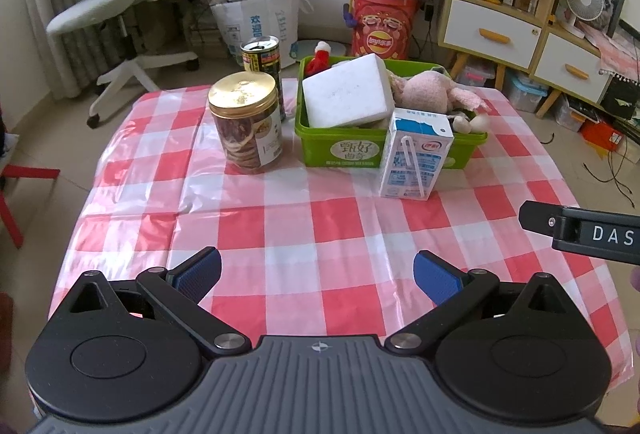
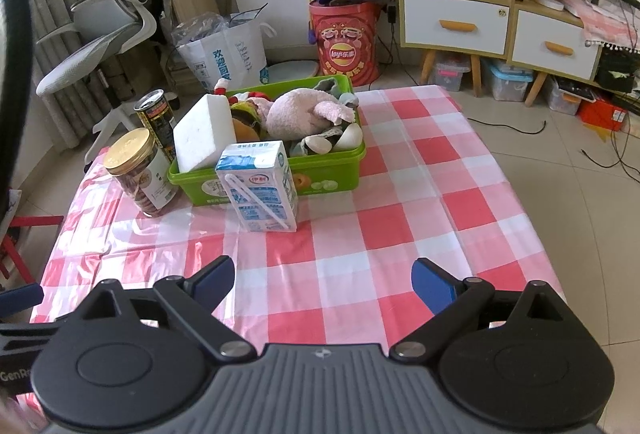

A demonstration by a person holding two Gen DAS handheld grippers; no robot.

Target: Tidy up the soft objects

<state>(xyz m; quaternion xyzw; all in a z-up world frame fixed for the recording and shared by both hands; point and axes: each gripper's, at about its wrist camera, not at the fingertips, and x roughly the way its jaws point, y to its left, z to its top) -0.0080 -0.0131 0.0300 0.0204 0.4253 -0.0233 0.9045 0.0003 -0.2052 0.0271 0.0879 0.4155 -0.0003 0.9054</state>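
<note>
A green basket [image 1: 344, 149] [image 2: 320, 169] stands at the far side of the red-checked table. In it lie a white foam block [image 1: 346, 91] [image 2: 204, 135], a pink plush toy [image 1: 428, 91] [image 2: 300, 109], a small red and white plush [image 1: 320, 58] and other soft items. My left gripper [image 1: 318, 276] is open and empty over the near table. My right gripper [image 2: 324, 284] is open and empty, also well short of the basket. Part of the right gripper's body [image 1: 580, 230] shows at the left wrist view's right edge.
A milk carton [image 1: 416, 153] [image 2: 262, 185] stands in front of the basket. A gold-lidded clear jar [image 1: 246, 121] [image 2: 140, 173] and a dark can [image 1: 262, 59] [image 2: 158, 117] stand to its left. An office chair, bags and shelves surround the table.
</note>
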